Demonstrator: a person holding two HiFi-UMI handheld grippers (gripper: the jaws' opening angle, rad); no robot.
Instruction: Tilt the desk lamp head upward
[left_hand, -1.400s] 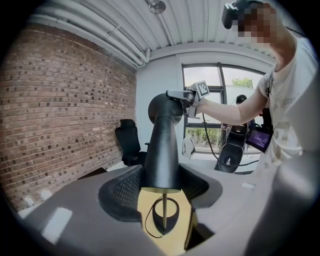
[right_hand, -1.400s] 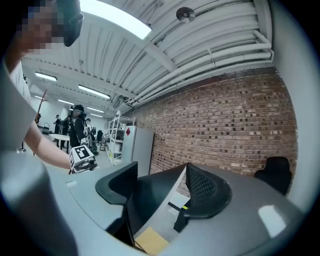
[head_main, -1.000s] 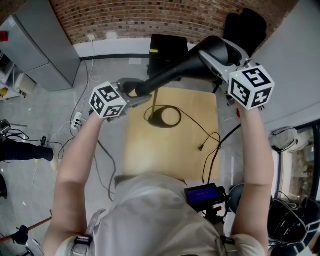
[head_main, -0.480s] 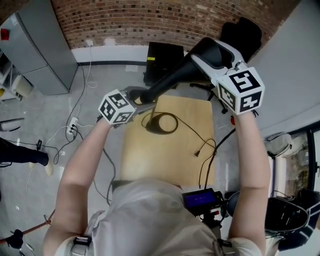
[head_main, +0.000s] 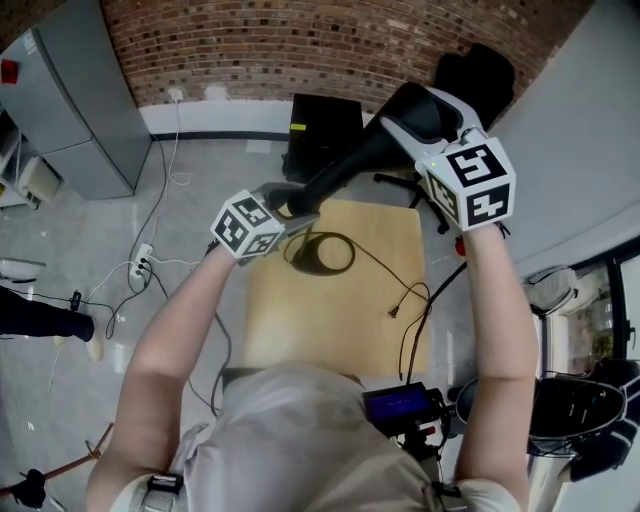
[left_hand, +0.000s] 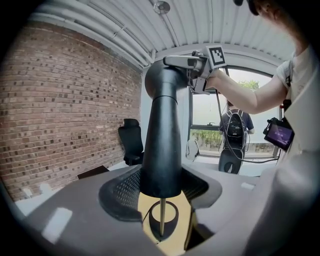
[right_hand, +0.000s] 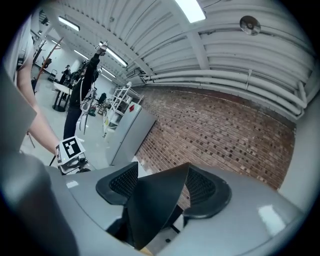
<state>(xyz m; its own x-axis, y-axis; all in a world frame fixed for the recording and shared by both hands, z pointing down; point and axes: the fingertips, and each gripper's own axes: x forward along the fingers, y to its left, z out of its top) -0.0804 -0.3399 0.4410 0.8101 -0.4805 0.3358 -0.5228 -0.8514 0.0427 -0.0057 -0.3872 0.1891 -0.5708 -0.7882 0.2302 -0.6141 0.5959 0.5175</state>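
A black desk lamp stands on a small wooden table (head_main: 340, 320). Its ring base (head_main: 320, 252) (left_hand: 162, 222) carries a thin stem up to a long cone-shaped lamp head (head_main: 365, 160) (left_hand: 162, 135) (right_hand: 155, 210). My left gripper (head_main: 290, 200) (left_hand: 161, 192) is shut on the head's narrow lower end, just above the stem. Up at the wide end, my right gripper (head_main: 425, 115) (right_hand: 160, 192) is shut on the shade; the left gripper view shows it at the top (left_hand: 192, 62). The head slants up from left to right above the table's far edge.
A black cable (head_main: 400, 280) runs from the base across the table to a loose plug (head_main: 393, 312). A black office chair (head_main: 470, 70) and black box (head_main: 325, 130) stand behind the table, a grey cabinet (head_main: 70, 100) far left. A power strip (head_main: 140, 265) lies on the floor.
Both grippers have kept their hold on the lamp head. The left gripper has shifted right, closer over the base, and the right gripper a little left, so the head stands somewhat steeper.
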